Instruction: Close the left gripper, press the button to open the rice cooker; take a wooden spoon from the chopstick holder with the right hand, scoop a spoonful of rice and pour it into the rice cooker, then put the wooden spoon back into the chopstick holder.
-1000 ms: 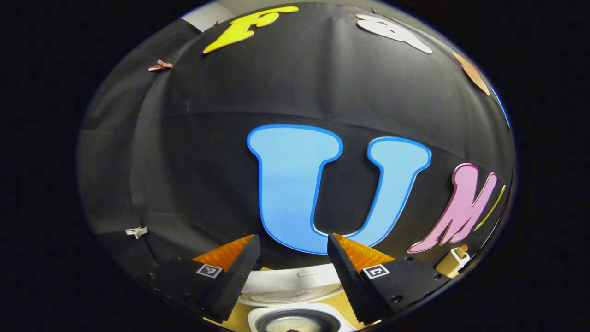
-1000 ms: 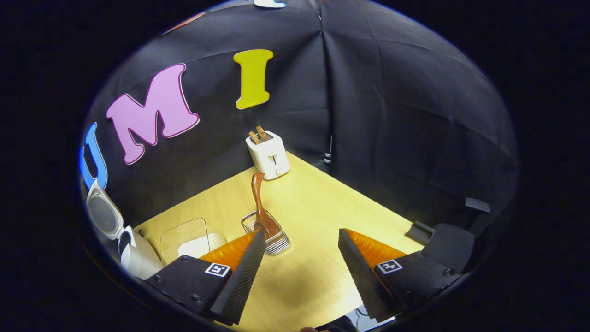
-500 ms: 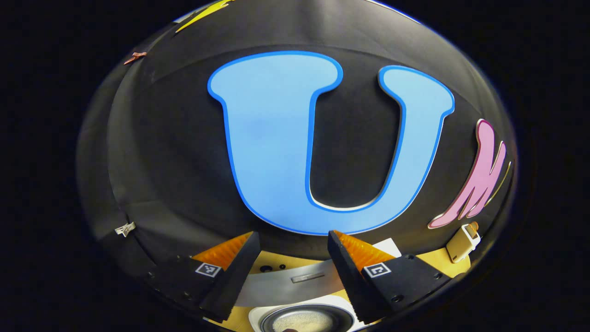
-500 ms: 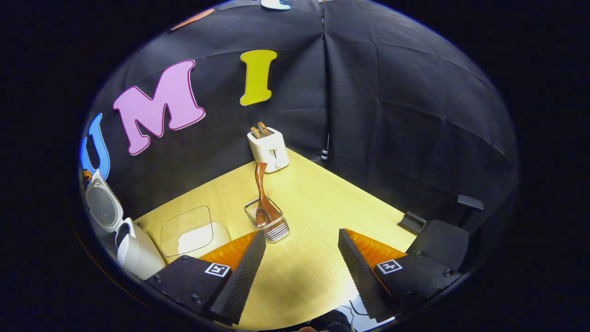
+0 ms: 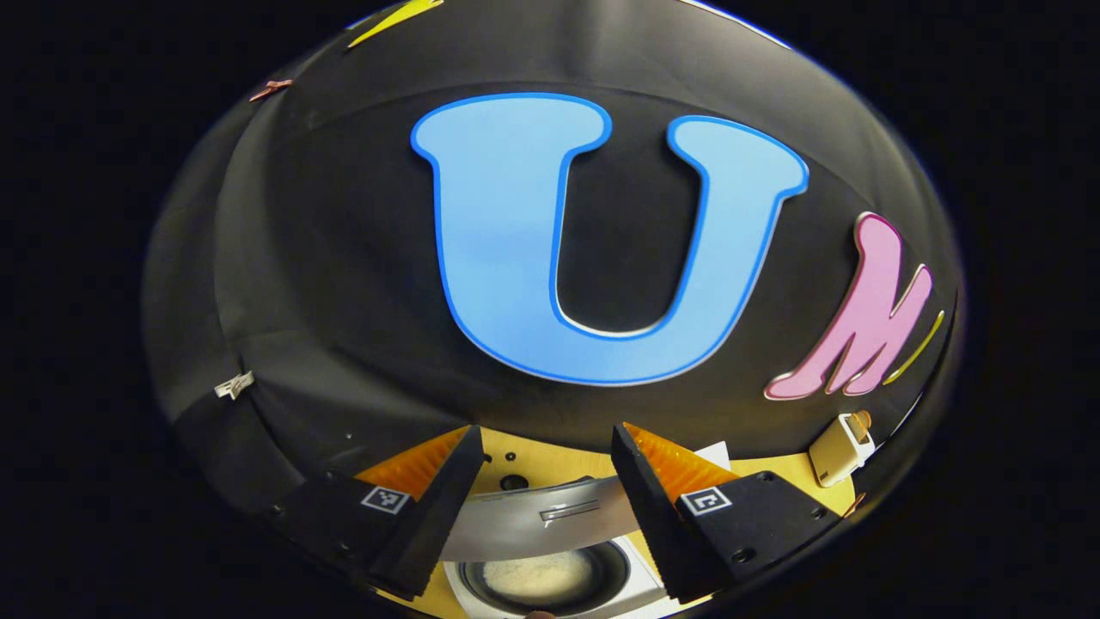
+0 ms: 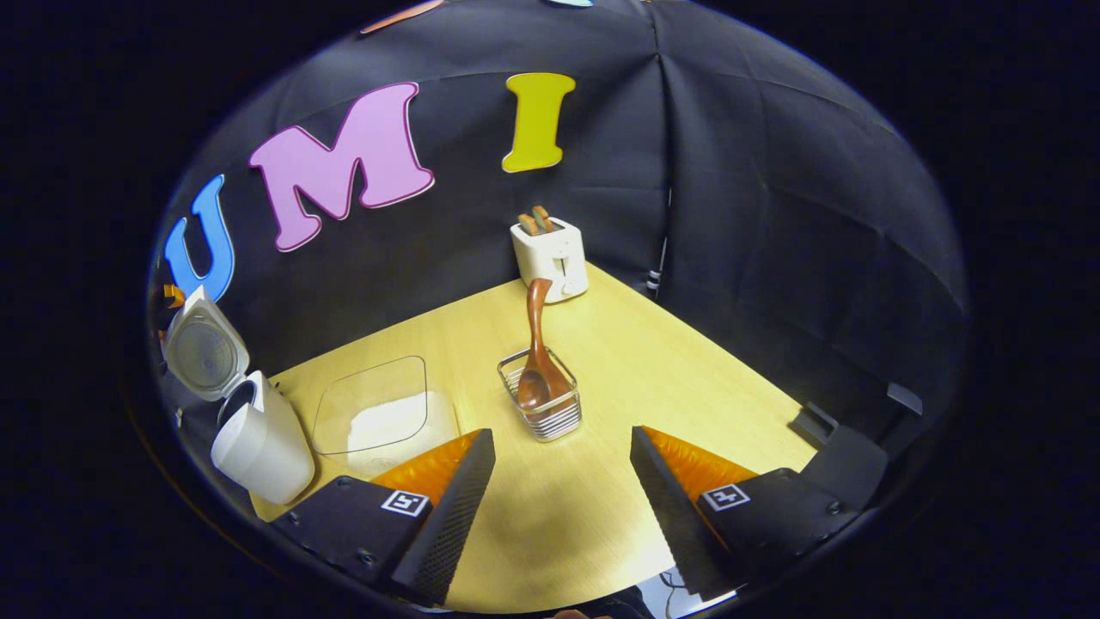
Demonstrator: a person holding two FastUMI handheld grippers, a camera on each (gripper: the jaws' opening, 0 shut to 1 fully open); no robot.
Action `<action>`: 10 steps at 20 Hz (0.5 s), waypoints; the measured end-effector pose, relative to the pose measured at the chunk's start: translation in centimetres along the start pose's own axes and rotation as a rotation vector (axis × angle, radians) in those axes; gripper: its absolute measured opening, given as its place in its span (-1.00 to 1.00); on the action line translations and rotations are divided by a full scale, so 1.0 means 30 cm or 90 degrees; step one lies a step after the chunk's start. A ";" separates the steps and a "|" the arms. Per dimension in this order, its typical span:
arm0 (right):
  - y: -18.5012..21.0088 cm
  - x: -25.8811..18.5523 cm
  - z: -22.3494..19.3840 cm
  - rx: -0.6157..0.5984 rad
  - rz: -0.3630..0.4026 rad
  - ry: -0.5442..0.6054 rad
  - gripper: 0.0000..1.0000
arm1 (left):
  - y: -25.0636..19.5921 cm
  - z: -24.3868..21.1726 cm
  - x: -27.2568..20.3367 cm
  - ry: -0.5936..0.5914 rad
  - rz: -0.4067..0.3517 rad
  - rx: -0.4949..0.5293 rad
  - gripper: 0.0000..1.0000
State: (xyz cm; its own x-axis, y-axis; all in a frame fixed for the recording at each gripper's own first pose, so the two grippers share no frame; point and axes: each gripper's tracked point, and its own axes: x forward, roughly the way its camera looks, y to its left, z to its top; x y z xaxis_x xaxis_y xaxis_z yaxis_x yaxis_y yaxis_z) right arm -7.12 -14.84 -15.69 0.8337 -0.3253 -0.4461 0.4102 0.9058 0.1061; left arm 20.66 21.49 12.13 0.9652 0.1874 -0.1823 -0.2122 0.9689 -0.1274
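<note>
In the left gripper view, the left gripper (image 5: 545,473) hangs above the rice cooker (image 5: 550,576), its jaws spread apart and holding nothing. The cooker's lid (image 5: 541,518) stands raised between the fingers, and white rice shows inside the dark inner pot below. A white toaster (image 5: 840,447) sits far right on the wooden table (image 5: 773,468).

In the right gripper view, the right gripper (image 6: 563,481) is released too, fingers wide over the bare table (image 6: 653,378). The wooden spoon (image 6: 538,344) stands bowl-down in the wire chopstick holder (image 6: 541,400) ahead. Left of it lies a clear container of rice (image 6: 378,417), then the white rice cooker (image 6: 258,438) with its lid (image 6: 202,348) up. The toaster (image 6: 550,254) stands at the back corner.
</note>
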 end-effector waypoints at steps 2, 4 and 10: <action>0.010 0.031 -0.032 0.008 0.016 0.026 0.97 | -0.018 -0.078 -0.050 0.014 0.007 -0.005 0.97; 0.004 0.052 -0.029 0.010 0.016 0.034 0.97 | -0.052 -0.177 -0.087 0.041 -0.010 -0.010 0.97; 0.045 0.111 0.005 -0.042 0.055 0.027 0.97 | -0.074 -0.539 -0.118 0.148 0.019 -0.037 0.93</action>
State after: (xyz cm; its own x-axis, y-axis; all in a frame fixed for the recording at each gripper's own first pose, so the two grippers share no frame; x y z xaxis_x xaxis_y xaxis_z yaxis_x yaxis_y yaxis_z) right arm -3.74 -14.74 -16.90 0.8482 -0.2349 -0.4747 0.3108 0.9465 0.0870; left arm 15.24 16.05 -2.70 0.8986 0.1675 -0.4054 -0.2554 0.9512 -0.1732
